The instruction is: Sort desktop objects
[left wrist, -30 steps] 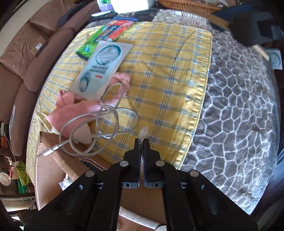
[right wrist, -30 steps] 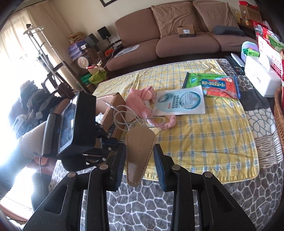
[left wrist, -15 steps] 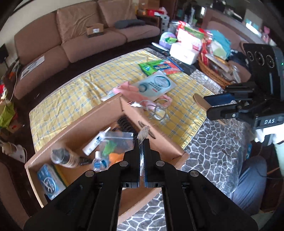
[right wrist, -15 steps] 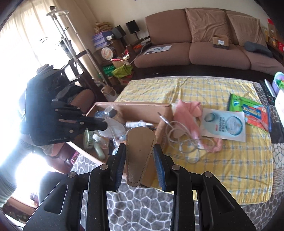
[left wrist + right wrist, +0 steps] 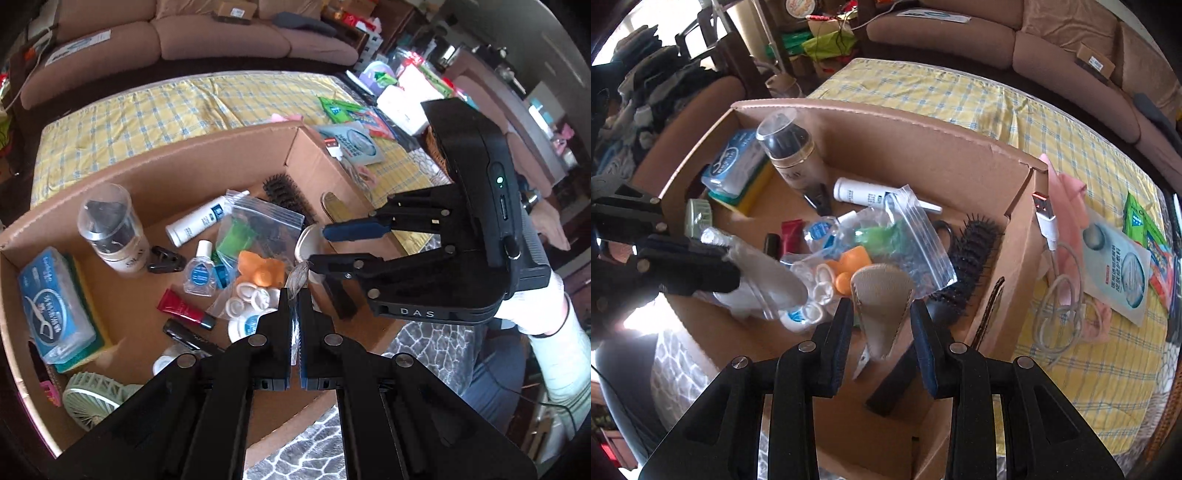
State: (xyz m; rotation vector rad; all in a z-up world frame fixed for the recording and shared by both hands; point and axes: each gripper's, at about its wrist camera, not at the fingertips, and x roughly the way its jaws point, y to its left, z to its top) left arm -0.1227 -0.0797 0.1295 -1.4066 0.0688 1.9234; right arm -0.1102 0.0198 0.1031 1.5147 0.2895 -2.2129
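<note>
Looking down from the left wrist, one open cardboard box [image 5: 207,166] sits on the yellow checked cloth [image 5: 147,110] covering the table. The left gripper [image 5: 294,299] has its fingers nearly together, pinching a thin clear plastic wrapper [image 5: 297,277] whose crinkled end sticks up above the tips, over the box's near side. Inside the box lie one clear-capped bottle [image 5: 112,229], one white tube [image 5: 201,221], one zip bag [image 5: 258,229], one black hairbrush [image 5: 286,194], one small dropper bottle [image 5: 199,271], one red tube [image 5: 183,308], one blue tissue pack [image 5: 51,302] on a yellow-green sponge, and one pale green mini fan [image 5: 92,395]. The right gripper [image 5: 332,247] reaches in from the right above the box, a tan leather sheath [image 5: 308,245] between its fingers.

From the right wrist, the right gripper [image 5: 881,325] has its fingers moderately apart; the tan leather sheath [image 5: 882,302] hangs between them above the box's near corner, and whether the pads touch it cannot be told. The left gripper [image 5: 690,269] enters from the left with the clear wrapper [image 5: 757,280] trailing from its tips over the box contents. The hairbrush [image 5: 964,258], zip bag [image 5: 905,240], white tube [image 5: 871,195] and clear-capped bottle [image 5: 790,147] show again in the cardboard box [image 5: 923,147]. Outside the box, on the cloth to the right, lie one coiled white USB cable [image 5: 1056,295], one pink cloth [image 5: 1071,206], one pale blue sachet [image 5: 1119,266] and one green-and-red packet [image 5: 1145,229].
</note>
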